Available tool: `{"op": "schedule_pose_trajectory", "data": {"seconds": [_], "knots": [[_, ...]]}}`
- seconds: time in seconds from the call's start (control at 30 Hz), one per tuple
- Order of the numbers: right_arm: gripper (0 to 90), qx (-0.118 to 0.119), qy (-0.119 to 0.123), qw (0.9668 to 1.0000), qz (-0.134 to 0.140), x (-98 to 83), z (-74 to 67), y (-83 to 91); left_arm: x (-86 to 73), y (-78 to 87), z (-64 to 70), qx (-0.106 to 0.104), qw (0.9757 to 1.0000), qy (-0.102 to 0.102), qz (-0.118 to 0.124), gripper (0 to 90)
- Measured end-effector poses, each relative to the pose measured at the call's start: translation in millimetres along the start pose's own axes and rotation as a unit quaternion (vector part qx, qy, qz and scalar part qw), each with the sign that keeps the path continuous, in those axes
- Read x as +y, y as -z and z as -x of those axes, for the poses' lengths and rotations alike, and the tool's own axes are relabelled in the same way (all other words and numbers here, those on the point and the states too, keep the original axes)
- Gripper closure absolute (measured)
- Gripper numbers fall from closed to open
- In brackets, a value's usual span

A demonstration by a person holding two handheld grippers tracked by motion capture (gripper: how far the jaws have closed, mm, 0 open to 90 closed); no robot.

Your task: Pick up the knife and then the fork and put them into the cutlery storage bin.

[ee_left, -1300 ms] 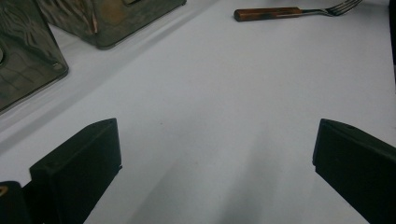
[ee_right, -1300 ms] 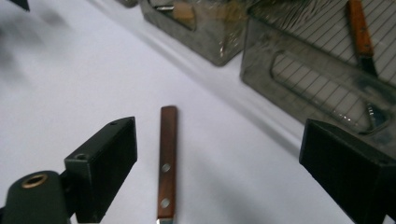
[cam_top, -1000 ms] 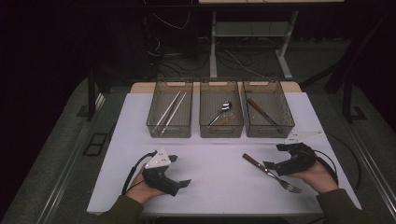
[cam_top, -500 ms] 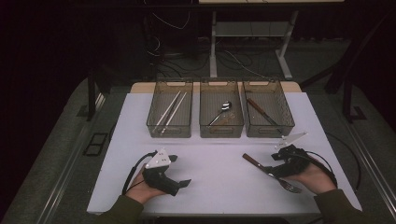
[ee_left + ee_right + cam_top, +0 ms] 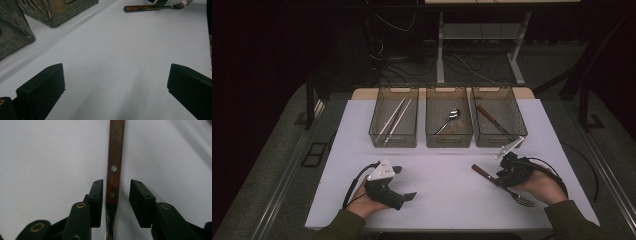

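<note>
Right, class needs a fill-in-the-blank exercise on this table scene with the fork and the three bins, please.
1. The right claw straddles the ____ of the fork.
2. The middle bin holds a ____.
3. The left claw is ____, with nothing between its jaws.
4. The fork lies on the ____ table.

Missing words: handle; spoon; open; white

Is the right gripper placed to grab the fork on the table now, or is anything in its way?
Probably yes. The right gripper already straddles the fork at the base of its wooden handle; its jaws have just been closing, with a gap on one side at least. Nothing lies between pads and handle, and the table around it is bare.
</note>
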State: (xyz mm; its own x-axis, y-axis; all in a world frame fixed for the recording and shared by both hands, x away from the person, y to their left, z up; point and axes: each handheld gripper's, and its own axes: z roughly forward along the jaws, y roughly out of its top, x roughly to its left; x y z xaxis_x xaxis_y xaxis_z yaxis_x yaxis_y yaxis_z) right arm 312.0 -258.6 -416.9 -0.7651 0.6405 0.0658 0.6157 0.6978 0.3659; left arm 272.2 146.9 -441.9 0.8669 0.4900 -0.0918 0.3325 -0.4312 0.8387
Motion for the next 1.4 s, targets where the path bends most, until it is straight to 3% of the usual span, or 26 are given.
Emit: {"op": "schedule_pose_trajectory", "data": {"seconds": [0.13,0.3,0.5,0.67,0.93,1.13,1.4], "knots": [[67.8,0.004,0.0,0.9995,-0.032,4.4,-1.1,-6.6,0.3,0.3,0.4,0.0,1.0,0.0,-0.001,0.0],[71.1,-0.007,0.009,0.9982,-0.059,11.4,-3.6,-10.1,0.0,-0.4,0.6,0.0,1.0,0.002,0.002,0.0],[72.1,-0.027,0.023,0.9932,-0.111,24.4,-8.0,-14.2,0.0,-0.7,1.1,0.0,1.0,0.003,0.003,0.0],[77.5,-0.029,0.023,0.991,-0.129,29.9,-8.9,-15.8,0.1,-0.8,1.3,0.0,1.0,0.004,0.004,0.0],[77.6,-0.016,0.005,0.9949,-0.1,23.7,-2.7,-11.1,0.0,-0.9,1.2,-0.002,1.0,0.004,0.005,0.0],[77.7,-0.013,-0.014,0.9984,-0.053,19.8,4.6,-1.1,0.1,0.5,0.0,-0.001,1.0,0.001,0.002,0.0],[77.7,-0.005,-0.023,0.9997,0.008,11.7,16.0,10.5,0.2,0.4,0.0,-0.001,1.0,0.001,0.002,0.0]]}}
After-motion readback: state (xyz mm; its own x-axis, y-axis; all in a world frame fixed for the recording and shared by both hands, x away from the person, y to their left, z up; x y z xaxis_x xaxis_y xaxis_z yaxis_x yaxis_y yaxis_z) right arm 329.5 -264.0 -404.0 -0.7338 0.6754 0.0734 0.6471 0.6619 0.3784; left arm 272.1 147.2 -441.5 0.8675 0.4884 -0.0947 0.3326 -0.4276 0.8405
